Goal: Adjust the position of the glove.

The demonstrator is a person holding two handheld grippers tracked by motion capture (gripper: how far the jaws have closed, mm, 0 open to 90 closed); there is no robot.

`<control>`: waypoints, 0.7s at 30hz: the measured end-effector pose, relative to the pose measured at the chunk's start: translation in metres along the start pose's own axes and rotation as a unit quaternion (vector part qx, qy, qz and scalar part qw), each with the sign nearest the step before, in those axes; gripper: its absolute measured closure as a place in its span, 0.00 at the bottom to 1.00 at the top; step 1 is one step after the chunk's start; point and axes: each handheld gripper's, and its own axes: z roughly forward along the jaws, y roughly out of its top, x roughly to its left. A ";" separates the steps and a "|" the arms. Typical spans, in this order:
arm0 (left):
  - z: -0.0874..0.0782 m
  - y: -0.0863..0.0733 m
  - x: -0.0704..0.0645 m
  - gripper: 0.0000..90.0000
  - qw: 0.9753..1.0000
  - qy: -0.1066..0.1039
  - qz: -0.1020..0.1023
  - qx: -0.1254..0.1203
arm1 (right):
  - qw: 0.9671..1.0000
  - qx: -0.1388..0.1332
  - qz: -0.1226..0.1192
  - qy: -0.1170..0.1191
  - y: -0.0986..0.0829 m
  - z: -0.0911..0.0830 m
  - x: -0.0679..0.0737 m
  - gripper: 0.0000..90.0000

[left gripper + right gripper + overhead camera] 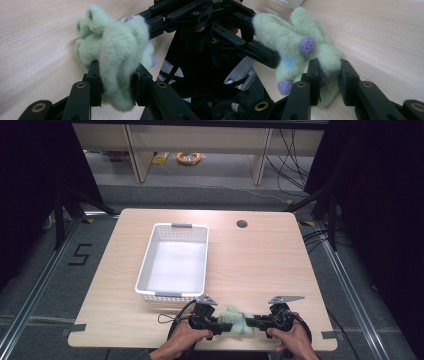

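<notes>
A fuzzy pale green glove (235, 320) with purple dots lies near the table's front edge, held between both grippers. My left gripper (220, 324) is shut on one end of the glove (113, 57), the fabric bunched between its jaws. From the other side my right gripper (250, 322) is shut on a green part of the glove (297, 47). In the left gripper view the right gripper (150, 27) grips the glove's far side. In the right gripper view the left gripper (265, 43) clamps the glove's far end.
A white plastic basket (150, 262) stands on the wooden table (260, 265) behind and left of the grippers. A round cable hole (242, 224) is at the back right. The table's front edge lies just below the hands.
</notes>
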 end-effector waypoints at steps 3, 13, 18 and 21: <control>-0.004 0.002 -0.002 0.74 1.000 0.014 0.013 0.020 | 1.000 -0.005 -0.005 0.003 0.000 -0.001 0.001 0.83; -0.007 0.000 -0.007 0.76 1.000 0.001 0.024 0.009 | 1.000 -0.016 -0.021 0.006 -0.002 -0.004 0.005 0.84; -0.011 -0.002 -0.006 0.76 1.000 -0.008 0.025 0.010 | 1.000 -0.018 -0.025 0.006 -0.001 -0.003 0.010 0.84; -0.016 -0.001 -0.008 0.77 0.999 0.005 0.027 0.018 | 1.000 -0.019 -0.016 0.010 -0.001 -0.003 0.013 0.84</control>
